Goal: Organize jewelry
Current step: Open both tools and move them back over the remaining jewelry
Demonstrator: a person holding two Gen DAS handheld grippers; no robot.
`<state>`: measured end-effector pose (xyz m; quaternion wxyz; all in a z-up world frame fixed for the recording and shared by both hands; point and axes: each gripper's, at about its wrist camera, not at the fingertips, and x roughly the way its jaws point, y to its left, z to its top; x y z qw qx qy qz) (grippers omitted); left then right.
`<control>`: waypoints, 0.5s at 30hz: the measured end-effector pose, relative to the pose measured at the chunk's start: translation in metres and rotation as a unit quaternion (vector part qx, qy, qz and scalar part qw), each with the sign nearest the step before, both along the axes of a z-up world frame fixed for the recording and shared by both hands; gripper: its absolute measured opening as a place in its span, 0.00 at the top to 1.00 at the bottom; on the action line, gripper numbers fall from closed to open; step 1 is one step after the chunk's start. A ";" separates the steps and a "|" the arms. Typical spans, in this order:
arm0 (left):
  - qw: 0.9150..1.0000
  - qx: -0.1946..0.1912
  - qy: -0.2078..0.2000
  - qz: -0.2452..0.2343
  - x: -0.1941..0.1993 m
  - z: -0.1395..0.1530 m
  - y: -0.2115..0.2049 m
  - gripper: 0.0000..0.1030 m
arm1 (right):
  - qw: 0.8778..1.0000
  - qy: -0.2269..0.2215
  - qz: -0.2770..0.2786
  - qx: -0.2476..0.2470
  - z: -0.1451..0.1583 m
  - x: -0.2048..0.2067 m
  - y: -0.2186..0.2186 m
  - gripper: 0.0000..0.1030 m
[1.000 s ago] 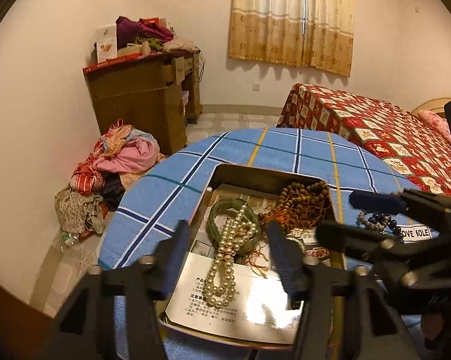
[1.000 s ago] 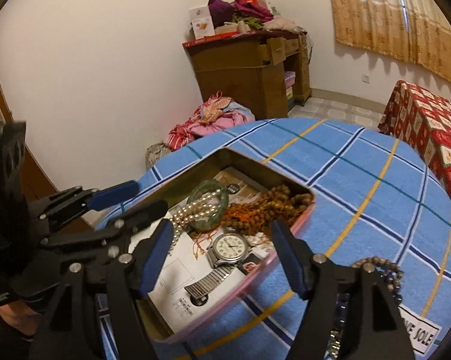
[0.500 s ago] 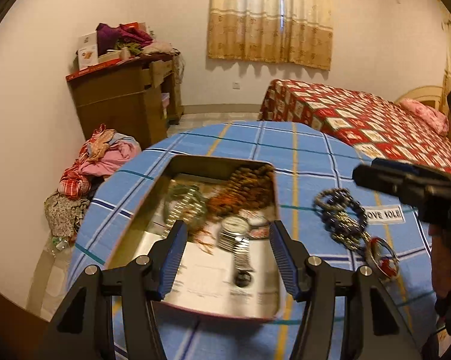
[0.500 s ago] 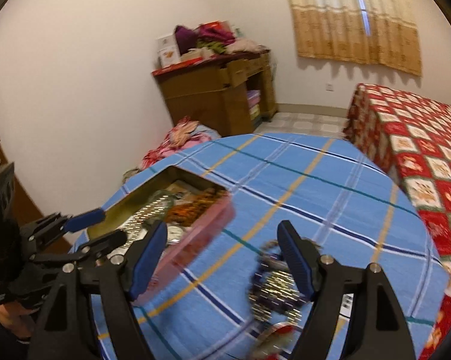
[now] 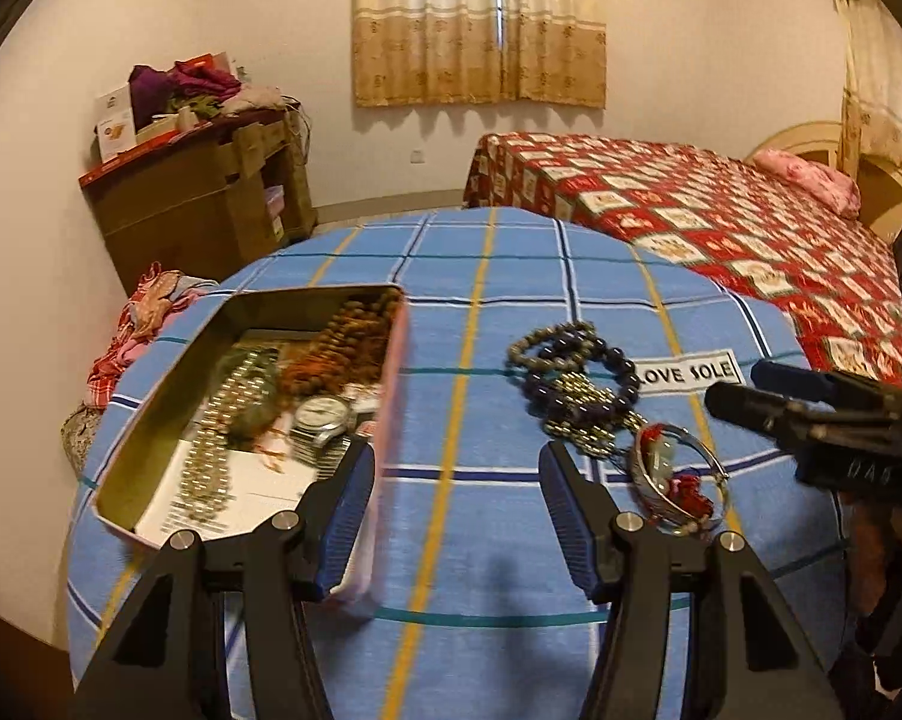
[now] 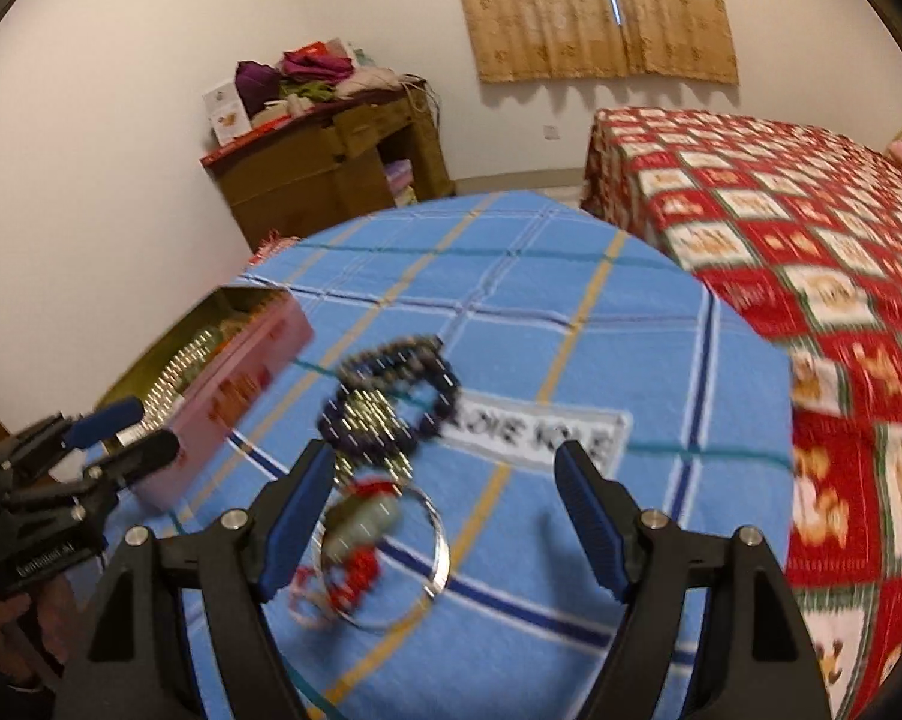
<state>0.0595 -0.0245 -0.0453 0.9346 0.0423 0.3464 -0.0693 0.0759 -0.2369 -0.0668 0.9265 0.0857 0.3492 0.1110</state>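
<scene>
A pink tin box [image 5: 391, 396] lies on the blue checked tablecloth and holds a pearl strand [image 5: 211, 450], brown beads [image 5: 343, 342] and a wristwatch [image 5: 322, 417]. To its right on the cloth lie dark bead bracelets [image 5: 577, 384] and a silver bangle with a red charm [image 5: 679, 480]. My left gripper [image 5: 454, 516] is open and empty, above the cloth between the box and the loose pile. My right gripper [image 6: 445, 516] is open and empty, just above the bangle [image 6: 391, 546] and bead bracelets [image 6: 391, 396]. The box [image 6: 235, 396] is at its left.
A white "LOVE SOLE" label [image 5: 688, 369] is sewn on the cloth. A bed with a red quilt [image 5: 691, 210] stands to the right. A wooden dresser [image 5: 199, 198] and a heap of clothes [image 5: 145, 324] are at the left wall.
Both grippers have swung right, away from the box toward the loose jewelry on the cloth. Both stayed open. The right wrist view is motion-blurred.
</scene>
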 end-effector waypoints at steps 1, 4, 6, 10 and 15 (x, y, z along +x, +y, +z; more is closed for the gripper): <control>1.000 0.003 0.002 -0.002 0.000 -0.002 -0.004 0.44 | 1.000 0.005 -0.001 -0.002 -0.003 -0.001 -0.001 0.24; 1.000 0.009 0.011 -0.004 0.001 -0.008 -0.010 0.44 | 1.000 0.019 0.006 -0.005 -0.011 0.001 -0.002 0.43; 1.000 0.010 0.016 -0.007 0.002 -0.011 -0.014 0.44 | 1.000 0.020 0.016 -0.008 -0.013 0.001 -0.001 0.46; 1.000 0.017 0.017 -0.013 0.003 -0.014 -0.021 0.44 | 0.998 0.031 0.045 -0.041 -0.018 0.002 0.012 0.56; 0.999 0.014 0.025 -0.014 0.005 -0.019 -0.023 0.44 | 0.993 0.033 0.070 -0.089 -0.022 0.001 0.027 0.67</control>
